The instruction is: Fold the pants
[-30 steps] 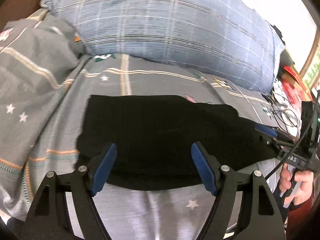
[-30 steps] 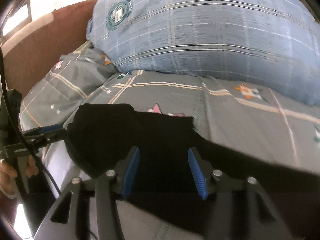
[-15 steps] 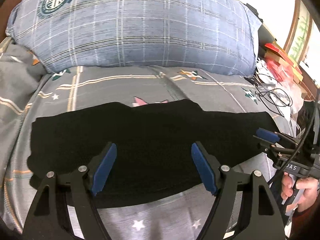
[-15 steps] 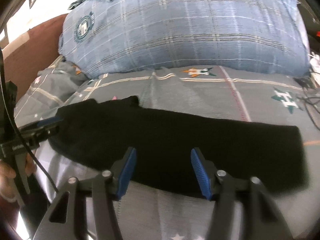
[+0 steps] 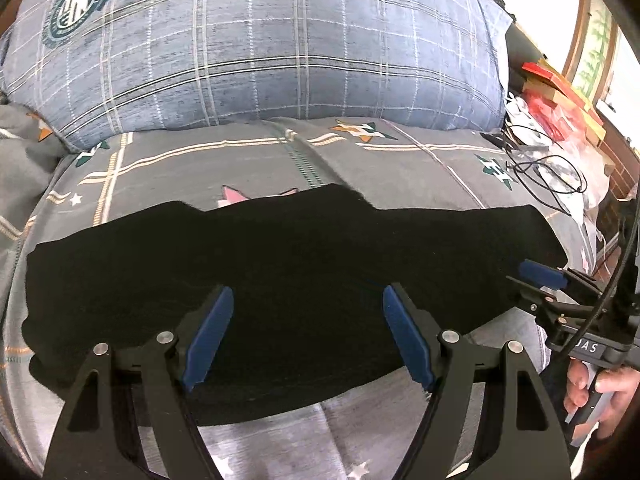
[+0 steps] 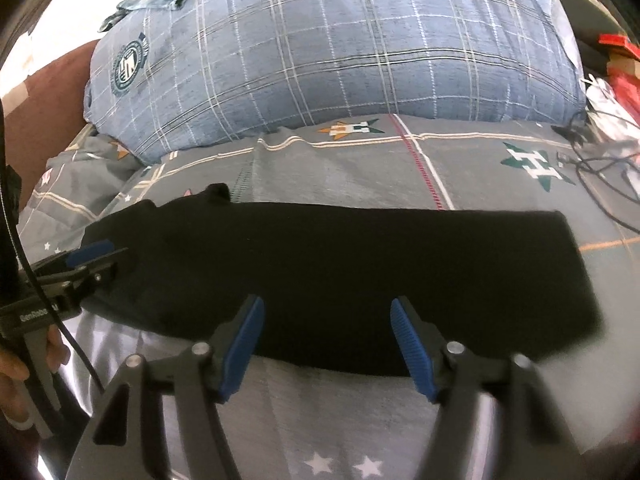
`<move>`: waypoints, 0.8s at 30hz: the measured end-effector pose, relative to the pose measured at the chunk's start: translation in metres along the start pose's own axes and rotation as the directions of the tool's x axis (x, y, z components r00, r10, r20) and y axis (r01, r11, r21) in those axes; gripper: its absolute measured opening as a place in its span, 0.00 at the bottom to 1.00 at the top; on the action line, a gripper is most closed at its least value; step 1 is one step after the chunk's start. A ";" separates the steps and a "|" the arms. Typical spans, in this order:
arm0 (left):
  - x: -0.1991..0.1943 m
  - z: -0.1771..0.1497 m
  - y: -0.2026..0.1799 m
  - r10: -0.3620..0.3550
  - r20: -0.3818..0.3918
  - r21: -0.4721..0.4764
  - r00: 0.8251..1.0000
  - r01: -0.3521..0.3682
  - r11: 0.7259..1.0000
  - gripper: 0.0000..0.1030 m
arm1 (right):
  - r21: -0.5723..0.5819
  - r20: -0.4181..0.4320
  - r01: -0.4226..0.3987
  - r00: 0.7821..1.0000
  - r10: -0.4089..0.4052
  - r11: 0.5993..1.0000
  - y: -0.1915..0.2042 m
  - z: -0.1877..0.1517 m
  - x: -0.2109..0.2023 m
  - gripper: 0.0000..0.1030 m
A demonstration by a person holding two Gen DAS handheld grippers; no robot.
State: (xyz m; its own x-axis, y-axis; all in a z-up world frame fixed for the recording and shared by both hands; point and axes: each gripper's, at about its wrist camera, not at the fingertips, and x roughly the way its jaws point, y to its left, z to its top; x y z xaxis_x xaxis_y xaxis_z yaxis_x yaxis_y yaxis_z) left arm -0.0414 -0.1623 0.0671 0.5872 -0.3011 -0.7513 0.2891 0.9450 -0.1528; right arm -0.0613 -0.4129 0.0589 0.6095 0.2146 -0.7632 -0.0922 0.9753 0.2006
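The black pants (image 5: 280, 264) lie flat in a long strip across the grey bed cover; they also show in the right wrist view (image 6: 360, 272). My left gripper (image 5: 308, 312) is open and empty, hovering above the near edge of the pants' left half. My right gripper (image 6: 326, 320) is open and empty above the near edge of the right half. Each gripper shows in the other's view: the right one (image 5: 548, 284) at the pants' right end, the left one (image 6: 88, 260) at their left end.
A big blue plaid pillow (image 5: 260, 40) fills the back of the bed. The grey patterned bed cover (image 6: 400, 168) lies under the pants. Black cables (image 5: 548, 176) and red boxes (image 5: 560, 92) sit at the right. A brown headboard (image 6: 48, 92) is at the left.
Both views swung from the pants' left part to take in the whole strip. The right gripper's jaws opened wider. The pants now lie stretched out flat.
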 end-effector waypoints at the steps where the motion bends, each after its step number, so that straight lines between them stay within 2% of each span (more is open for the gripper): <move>1: 0.003 0.001 -0.004 -0.011 -0.003 0.009 1.000 0.011 1.000 0.75 | 0.008 -0.001 0.001 1.000 -0.001 1.000 -0.003 0.000 -0.001 0.68; 6: 0.016 0.009 -0.022 -0.082 -0.033 0.043 0.996 0.084 0.996 0.75 | 0.057 -0.013 0.018 1.000 -0.018 0.998 -0.024 -0.007 -0.010 0.69; 9: 0.030 0.019 -0.038 -0.155 -0.079 0.073 0.985 0.161 0.984 0.75 | 0.096 -0.027 0.036 0.999 -0.034 0.995 -0.040 -0.015 -0.019 0.69; 15: 0.051 0.043 -0.076 -0.230 -0.127 0.170 0.965 0.249 0.953 0.75 | 0.206 -0.064 0.053 0.997 -0.041 0.977 -0.083 -0.030 -0.029 0.69; 22: 0.085 0.074 -0.133 -0.339 -0.234 0.270 0.911 0.396 0.878 0.79 | 0.356 -0.061 0.062 0.997 -0.042 0.932 -0.125 -0.037 -0.029 0.69; 24: 0.095 0.082 -0.153 -0.374 -0.273 0.297 0.886 0.447 0.843 0.79 | 0.395 -0.055 0.053 0.998 -0.034 0.917 -0.132 -0.037 -0.026 0.69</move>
State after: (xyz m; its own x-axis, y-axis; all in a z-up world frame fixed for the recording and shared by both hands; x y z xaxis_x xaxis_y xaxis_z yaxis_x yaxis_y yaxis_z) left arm 0.0322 -0.3456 0.0712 0.2057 -0.5853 -0.7843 0.7314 0.6244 -0.2742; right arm -0.0944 -0.5454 0.0295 0.5678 0.1834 -0.8024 0.2590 0.8855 0.3857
